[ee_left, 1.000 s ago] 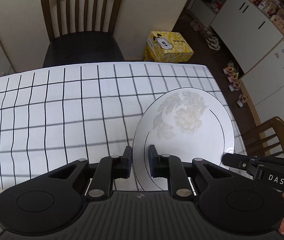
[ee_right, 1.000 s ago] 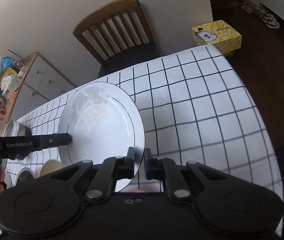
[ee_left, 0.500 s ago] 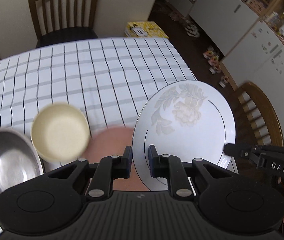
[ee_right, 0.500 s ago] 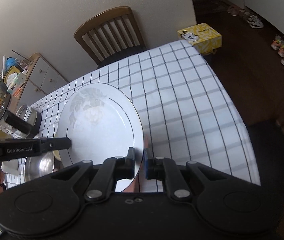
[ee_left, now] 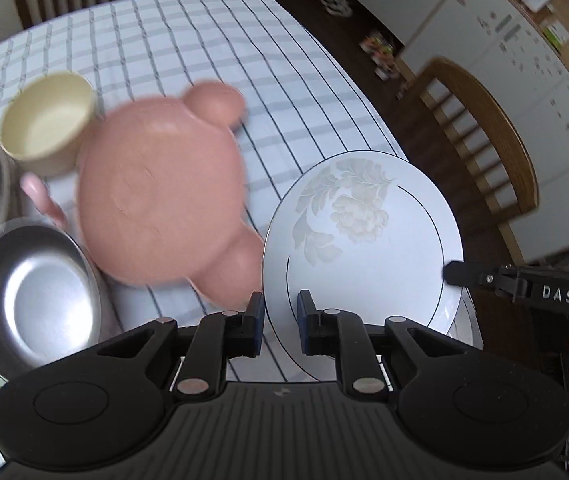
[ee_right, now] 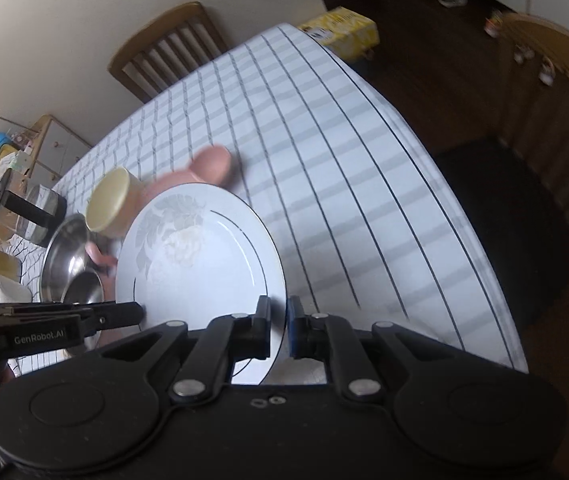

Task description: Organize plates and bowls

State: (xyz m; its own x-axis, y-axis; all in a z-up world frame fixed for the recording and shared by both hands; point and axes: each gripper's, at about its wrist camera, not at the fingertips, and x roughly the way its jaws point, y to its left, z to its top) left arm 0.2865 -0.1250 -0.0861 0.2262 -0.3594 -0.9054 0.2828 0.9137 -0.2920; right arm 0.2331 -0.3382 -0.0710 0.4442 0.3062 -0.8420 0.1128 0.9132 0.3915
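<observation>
- The checked surface [ee_left: 212, 40] now carries a pink bear-shaped plate [ee_left: 160, 192], cream bowl [ee_left: 50, 120] and steel bowls [ee_left: 32, 292], unseen a second ago.
- The floral plate [ee_left: 364, 240] stays aloft beside them, left tongs [ee_left: 280, 320] and right tongs [ee_right: 278, 330] each clamped on its rim.

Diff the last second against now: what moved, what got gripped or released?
Both tongs carried the floral plate sideways over the table; the pink plate, cream bowl and steel bowls came into view. Nothing was gripped or released. Left tongs and right tongs stay clamped on the plate's rim.
</observation>
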